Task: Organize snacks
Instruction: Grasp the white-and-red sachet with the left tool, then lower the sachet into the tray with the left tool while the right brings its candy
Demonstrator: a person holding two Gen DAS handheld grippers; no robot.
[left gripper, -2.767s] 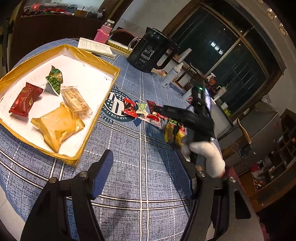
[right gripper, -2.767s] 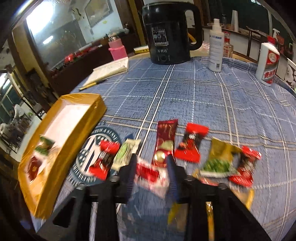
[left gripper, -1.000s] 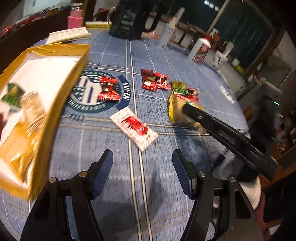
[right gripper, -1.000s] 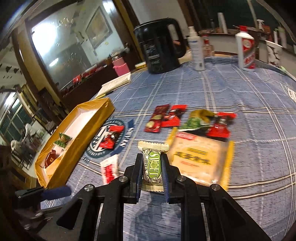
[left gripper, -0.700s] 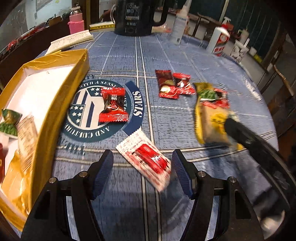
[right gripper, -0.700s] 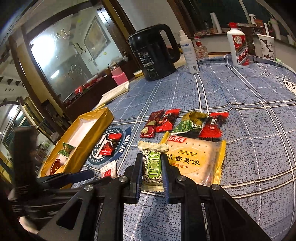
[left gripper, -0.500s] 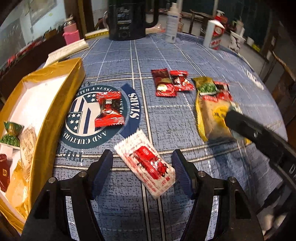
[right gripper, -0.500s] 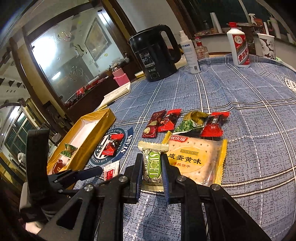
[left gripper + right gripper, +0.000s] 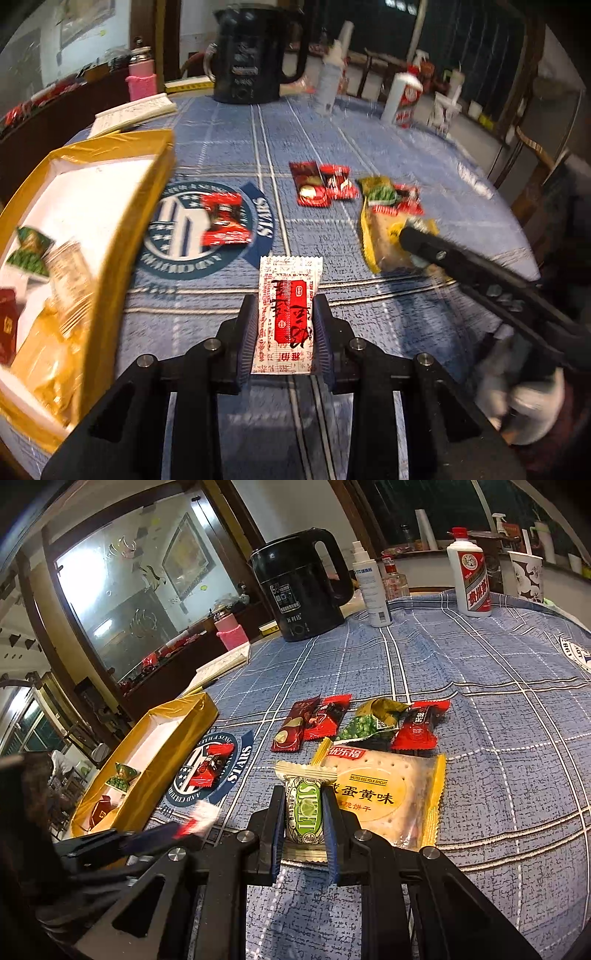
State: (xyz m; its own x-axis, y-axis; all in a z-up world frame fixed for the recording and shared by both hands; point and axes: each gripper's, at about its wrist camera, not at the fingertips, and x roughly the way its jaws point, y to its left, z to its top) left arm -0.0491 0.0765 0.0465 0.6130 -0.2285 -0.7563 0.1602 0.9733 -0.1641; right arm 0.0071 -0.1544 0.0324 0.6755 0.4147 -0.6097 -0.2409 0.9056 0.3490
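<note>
Left claw (image 9: pixel 284 325): closed on white-red sachet (image 9: pixel 289 314). Right claw (image 9: pixel 303 821): closed on green sweet (image 9: pixel 305 808). Gold tray (image 9: pixel 147 192) left of both; carry level, release inside rim.

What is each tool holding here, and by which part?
Left tool pinches the white-and-red sachet by its long side edges. Right tool pinches the green sweet across its middle.

Yellow cardboard tray (image 9: pixel 122 236): cut off by the left edge in the left wrist view; contents smeared by blur.
White-and-red sachet (image 9: pixel 199 818): blurred in the right wrist view; print is unreadable.
Yellow-edged biscuit packet (image 9: pixel 384 794): left part is hidden behind the green-and-cream sweet (image 9: pixel 304 808).
White-gloved hand (image 9: pixel 524 402): blurred, partly cut off at the lower right.
</note>
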